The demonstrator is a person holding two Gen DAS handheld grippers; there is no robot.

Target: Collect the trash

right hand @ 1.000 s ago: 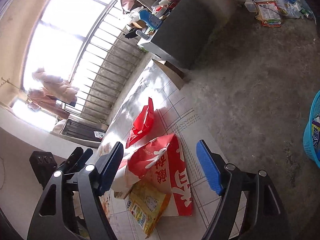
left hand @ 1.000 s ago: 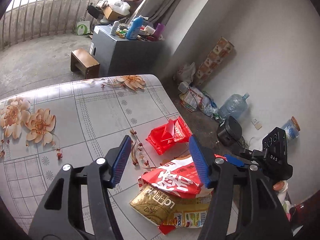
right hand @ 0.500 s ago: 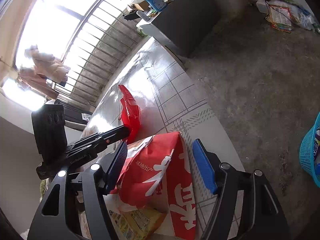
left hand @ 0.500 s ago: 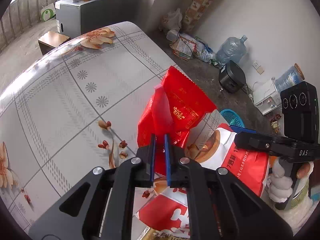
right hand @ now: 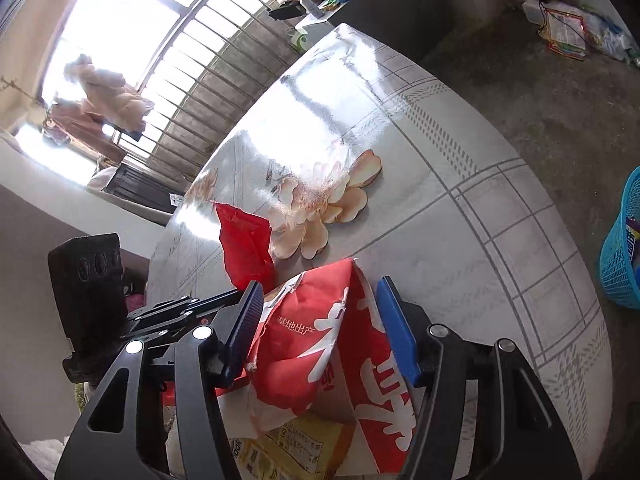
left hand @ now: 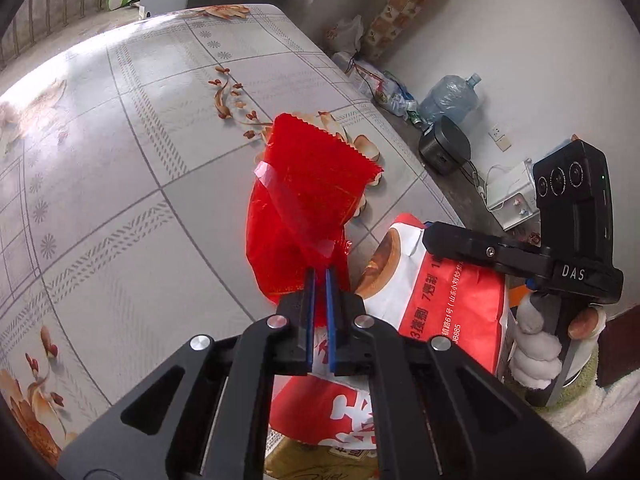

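My left gripper (left hand: pixel 319 276) is shut on a crumpled red foil wrapper (left hand: pixel 308 208) and holds it up over the table; the wrapper also shows in the right wrist view (right hand: pixel 245 240). My right gripper (right hand: pixel 316 328) is open, its blue pads on either side of a big red and white bag (right hand: pixel 328 344) that lies on the table's near edge; the bag also shows in the left wrist view (left hand: pixel 440 300). A yellow snack packet (right hand: pixel 292 448) lies partly under that bag.
The table (left hand: pixel 120 160) has a grey flowered cloth. A blue plastic basket (right hand: pixel 620 248) stands on the floor at the right. On the floor by the wall are a water jug (left hand: pixel 452 96), a black cooker (left hand: pixel 444 150) and litter.
My left gripper closed on the red wrapper and lifted it off the table. My right gripper moved in closer around the red and white bag and stays open.
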